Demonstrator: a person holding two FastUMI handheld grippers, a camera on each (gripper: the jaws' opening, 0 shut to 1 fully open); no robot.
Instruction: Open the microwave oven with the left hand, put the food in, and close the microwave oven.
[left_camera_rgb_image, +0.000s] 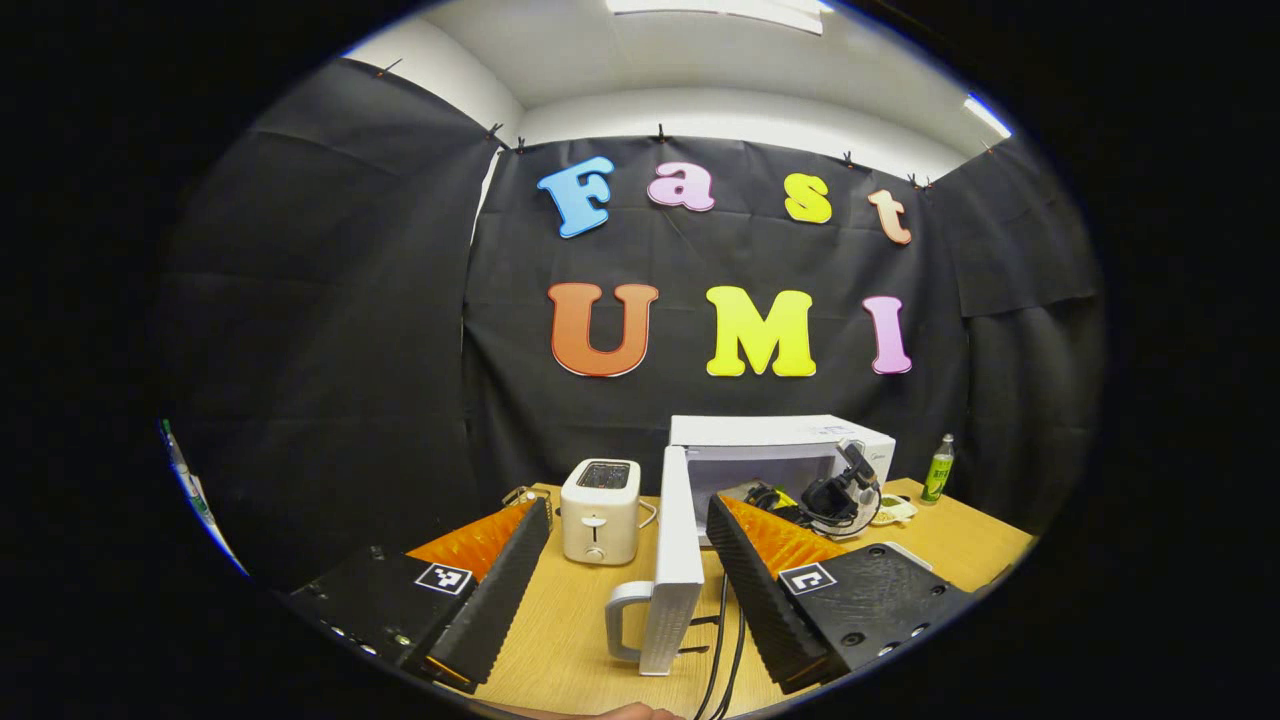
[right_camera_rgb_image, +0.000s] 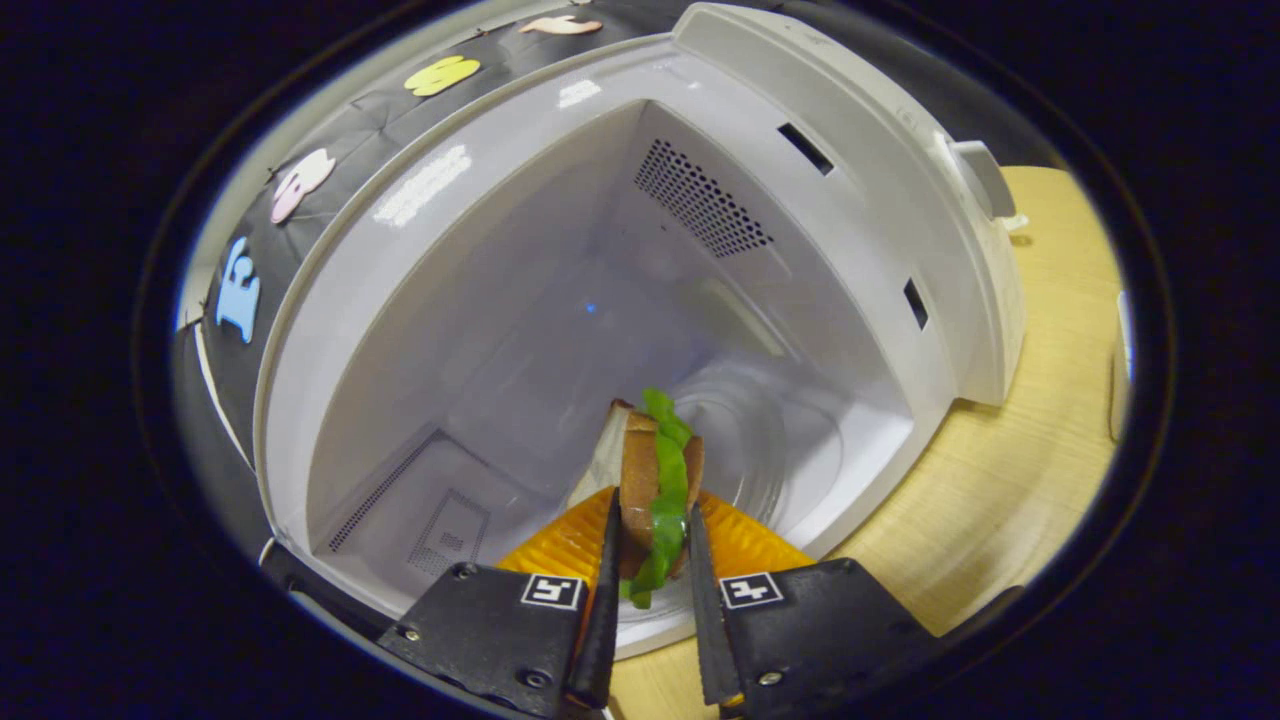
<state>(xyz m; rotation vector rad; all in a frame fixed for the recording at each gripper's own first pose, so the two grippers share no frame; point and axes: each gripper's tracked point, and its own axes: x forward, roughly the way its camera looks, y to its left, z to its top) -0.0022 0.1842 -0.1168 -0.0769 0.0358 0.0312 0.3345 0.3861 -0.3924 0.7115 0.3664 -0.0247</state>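
Gripping the sandwich (right_camera_rgb_image: 655, 490), the right gripper (right_camera_rgb_image: 650, 585) reaches into the microwave (right_camera_rgb_image: 560, 300), probably above its turntable; left gripper (left_camera_rgb_image: 628, 560) jaws wide beside the open door (left_camera_rgb_image: 672, 560).

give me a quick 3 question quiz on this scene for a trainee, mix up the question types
1. True or false: the microwave door is shut.
2. Multiple choice: what does the right gripper hold? A) a bottle B) a sandwich C) a plate
3. Short answer: which appliance stands on the table just beside the open door, on the side away from the microwave?

Key
1. False: the door stands swung open, its handle toward the left gripper, which is open and holds nothing.
2. B: both fingers press on the sandwich, held at the mouth of the microwave cavity.
3. The toaster.
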